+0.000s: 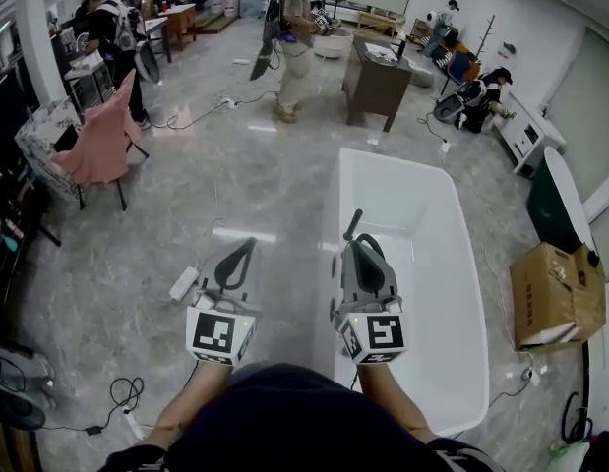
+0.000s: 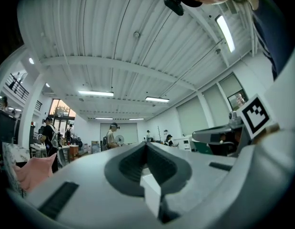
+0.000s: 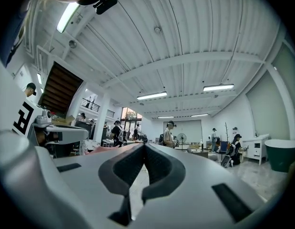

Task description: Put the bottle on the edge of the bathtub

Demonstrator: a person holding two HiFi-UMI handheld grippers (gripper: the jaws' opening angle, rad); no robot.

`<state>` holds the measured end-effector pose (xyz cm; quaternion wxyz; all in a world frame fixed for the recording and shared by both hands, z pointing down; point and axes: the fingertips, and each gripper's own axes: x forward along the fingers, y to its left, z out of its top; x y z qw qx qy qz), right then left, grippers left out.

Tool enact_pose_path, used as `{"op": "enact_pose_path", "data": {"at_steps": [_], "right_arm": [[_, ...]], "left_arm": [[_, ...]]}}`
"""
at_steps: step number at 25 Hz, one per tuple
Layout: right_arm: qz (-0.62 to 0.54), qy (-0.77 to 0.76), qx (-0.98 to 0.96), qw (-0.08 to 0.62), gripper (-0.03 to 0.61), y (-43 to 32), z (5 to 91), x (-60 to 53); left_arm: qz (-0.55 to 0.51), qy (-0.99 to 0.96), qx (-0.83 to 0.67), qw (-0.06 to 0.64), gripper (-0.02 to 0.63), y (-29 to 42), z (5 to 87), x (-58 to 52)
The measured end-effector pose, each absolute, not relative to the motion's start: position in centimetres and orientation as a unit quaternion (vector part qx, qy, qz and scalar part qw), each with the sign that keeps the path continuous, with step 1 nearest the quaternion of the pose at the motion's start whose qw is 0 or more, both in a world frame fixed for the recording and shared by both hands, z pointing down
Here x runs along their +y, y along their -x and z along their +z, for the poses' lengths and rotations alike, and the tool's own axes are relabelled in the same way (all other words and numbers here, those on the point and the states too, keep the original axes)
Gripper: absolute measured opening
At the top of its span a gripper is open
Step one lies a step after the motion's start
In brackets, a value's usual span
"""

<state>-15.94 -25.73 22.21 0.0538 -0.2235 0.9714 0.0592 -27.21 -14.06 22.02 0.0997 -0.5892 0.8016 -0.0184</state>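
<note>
The white bathtub (image 1: pixel 391 157) stands on the grey floor, right of centre in the head view. I see no bottle in any view. My left gripper (image 1: pixel 251 245) is held out level over the floor, just left of the tub, its jaws closed tip to tip with nothing between them. My right gripper (image 1: pixel 357 215) reaches over the tub's near left rim, also shut and empty. In the left gripper view the left gripper (image 2: pixel 146 144) points across the room towards the ceiling lights. In the right gripper view the right gripper (image 3: pixel 144 144) does the same.
A cardboard box (image 1: pixel 555 293) and a dark green tub (image 1: pixel 554 201) lie right of the bathtub. A white power strip (image 1: pixel 184 283) and cables lie on the floor at left. A pink-draped chair (image 1: pixel 97 141), a wooden desk (image 1: pixel 375 77) and a standing person (image 1: pixel 294 37) are farther off.
</note>
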Motion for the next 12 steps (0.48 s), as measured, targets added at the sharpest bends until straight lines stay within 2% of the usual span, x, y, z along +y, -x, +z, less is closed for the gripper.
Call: {"op": "enact_pose_path", "data": {"at_steps": [12], "right_arm": [[0.073, 0.240, 0.967, 0.052, 0.017, 17.5, 21.6, -23.4]], "left_arm": [[-0.016, 0.611, 0.786, 0.094, 0.001, 28.8, 21.7, -13.2]]}}
